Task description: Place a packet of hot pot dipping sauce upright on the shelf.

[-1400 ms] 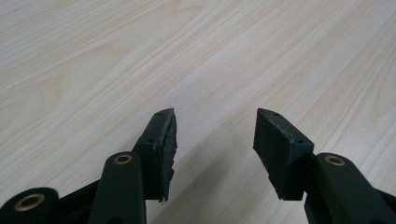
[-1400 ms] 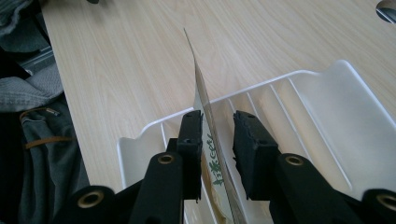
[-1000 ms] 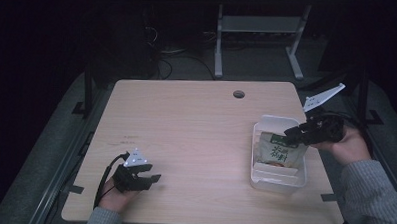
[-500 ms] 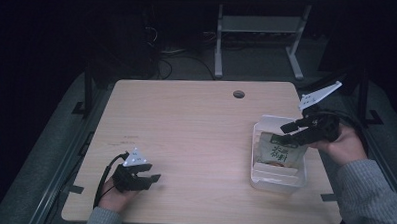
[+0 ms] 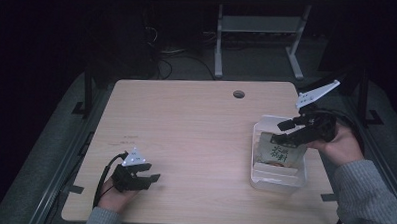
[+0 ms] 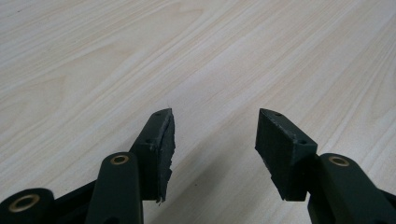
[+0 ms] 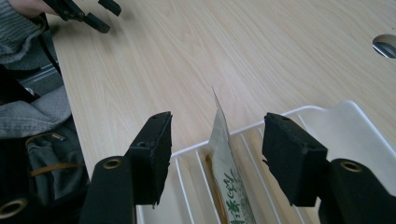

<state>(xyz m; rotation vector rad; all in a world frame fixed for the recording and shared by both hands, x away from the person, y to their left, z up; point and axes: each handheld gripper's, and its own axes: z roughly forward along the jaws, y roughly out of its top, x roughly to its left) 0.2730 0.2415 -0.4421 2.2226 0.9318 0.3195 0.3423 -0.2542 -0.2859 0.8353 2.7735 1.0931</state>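
The right gripper (image 7: pixel 215 140) hangs wide open astride the packet (image 7: pixel 226 172) standing in the white tray (image 5: pixel 276 180) near the table's right edge, apparently untouched; next, close squarely. The left gripper (image 6: pixel 212 140) rests open, empty.

Dim room; wooden table (image 5: pixel 196 132), metal rack (image 5: pixel 259 31) behind.

Right gripper (image 5: pixel 285 132) lifted slightly off packet (image 5: pixel 280 152), jaws now apart; packet left in tray (image 5: pixel 277 181).
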